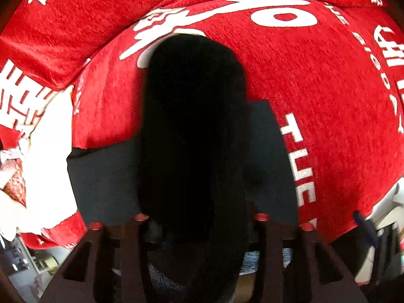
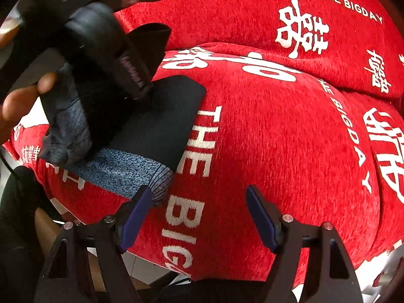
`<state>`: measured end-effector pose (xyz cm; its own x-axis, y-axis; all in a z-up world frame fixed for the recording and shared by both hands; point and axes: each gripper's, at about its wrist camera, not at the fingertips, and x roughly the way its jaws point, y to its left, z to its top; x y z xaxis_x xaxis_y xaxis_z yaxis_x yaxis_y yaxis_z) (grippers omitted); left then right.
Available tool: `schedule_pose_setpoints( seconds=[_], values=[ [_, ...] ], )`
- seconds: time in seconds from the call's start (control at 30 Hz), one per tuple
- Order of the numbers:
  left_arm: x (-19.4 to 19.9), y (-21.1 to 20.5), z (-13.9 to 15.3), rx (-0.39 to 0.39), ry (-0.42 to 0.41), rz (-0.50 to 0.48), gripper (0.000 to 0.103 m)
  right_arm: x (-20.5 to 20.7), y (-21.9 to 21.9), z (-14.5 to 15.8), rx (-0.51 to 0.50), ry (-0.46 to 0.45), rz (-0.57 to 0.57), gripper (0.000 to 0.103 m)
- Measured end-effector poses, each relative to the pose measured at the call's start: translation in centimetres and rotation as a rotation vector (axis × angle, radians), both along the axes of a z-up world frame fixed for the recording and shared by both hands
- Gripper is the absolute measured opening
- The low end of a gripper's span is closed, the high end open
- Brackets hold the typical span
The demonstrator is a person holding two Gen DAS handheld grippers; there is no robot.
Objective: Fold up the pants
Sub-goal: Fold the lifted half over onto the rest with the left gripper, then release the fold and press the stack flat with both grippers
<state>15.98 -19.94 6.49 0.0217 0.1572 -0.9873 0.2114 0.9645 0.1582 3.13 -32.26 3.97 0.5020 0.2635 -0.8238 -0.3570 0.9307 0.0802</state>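
Mid-fold, the left gripper (image 2: 106, 50) pinches a fold of the dark pants (image 2: 156, 118) above the red cushion (image 2: 290, 139) — the right gripper (image 2: 199, 214), jaws wide and empty, should next catch the waistband (image 2: 121, 171).

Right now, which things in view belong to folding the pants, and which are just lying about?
Belongs to the job:
- dark pants, folded, lying on the red cover, a bunched part lifted
- left tool, shut on the pants
- right tool, open, holding nothing

Just lying about:
- red cover with white lettering, only the work surface
- blue-grey knit fabric beside the pants
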Motion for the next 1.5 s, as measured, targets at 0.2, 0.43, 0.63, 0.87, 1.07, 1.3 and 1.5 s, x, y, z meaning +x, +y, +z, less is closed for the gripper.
schedule_pose_setpoints(
  seconds=[0.2,0.43,0.63,0.87,1.07,1.3,1.5],
  values=[
    [-1.1,-1.8,2.5,-0.109,-0.022,-0.072,0.069,-1.0,1.3,0.2,0.024,-0.01,0.042,0.08],
    [-3.5,0.4,8.5,-0.307,-0.15,-0.164,0.088,-2.1,1.9,0.4,0.062,-0.019,0.092,0.08],
    [-5.4,8.3,7.1,-0.26,-0.258,-0.103,0.095,-3.4,0.9,1.3,0.114,-0.026,0.111,0.083],
    [-7.3,16.6,2.3,-0.302,-0.27,0.13,0.095,-2.3,1.9,1.9,0.142,-0.003,0.042,0.085],
    [-8.2,19.3,0.0,-0.287,-0.268,0.206,0.095,1.3,2.7,0.6,0.3,0.125,-0.075,0.057],
    [-8.4,21.6,-1.4,-0.379,-0.271,0.25,0.096,0.8,1.9,-0.7,0.38,0.179,-0.161,0.028],
    [-8.8,22.0,-0.8,-0.364,-0.301,0.269,0.103,0.9,-0.9,-2.4,0.538,0.335,-0.286,0.047]
  ],
)
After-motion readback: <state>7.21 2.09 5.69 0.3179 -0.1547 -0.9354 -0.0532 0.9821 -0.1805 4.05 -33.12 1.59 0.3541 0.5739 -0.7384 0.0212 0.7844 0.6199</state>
